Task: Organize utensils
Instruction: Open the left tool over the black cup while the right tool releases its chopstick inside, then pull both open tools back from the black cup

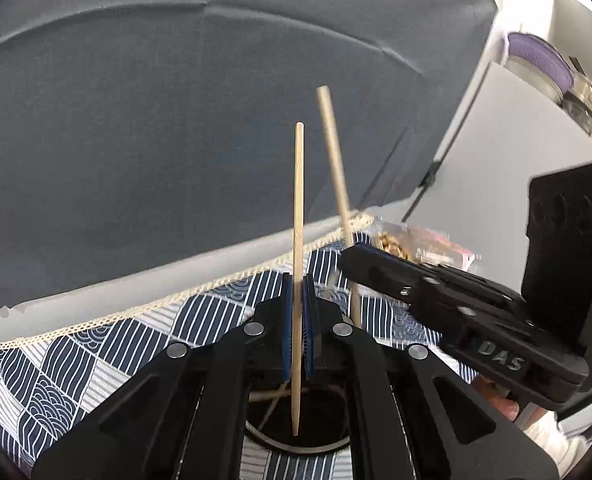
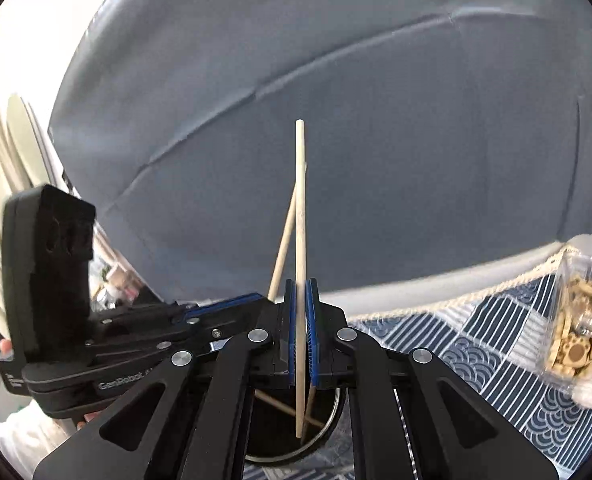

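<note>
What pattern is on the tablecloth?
Navy and white patchwork of stripes and wave scales, cream lace trim on the tablecloth. Best in the left wrist view.

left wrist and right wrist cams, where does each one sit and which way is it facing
Left wrist: on the left gripper, looking along its fingers, shut on a chopstick above a dark round holder; the right gripper shows at right.
Right wrist: on the right gripper, shut on its own chopstick; the left gripper shows at left.
Shared: holder, patterned cloth, grey backdrop.
</note>
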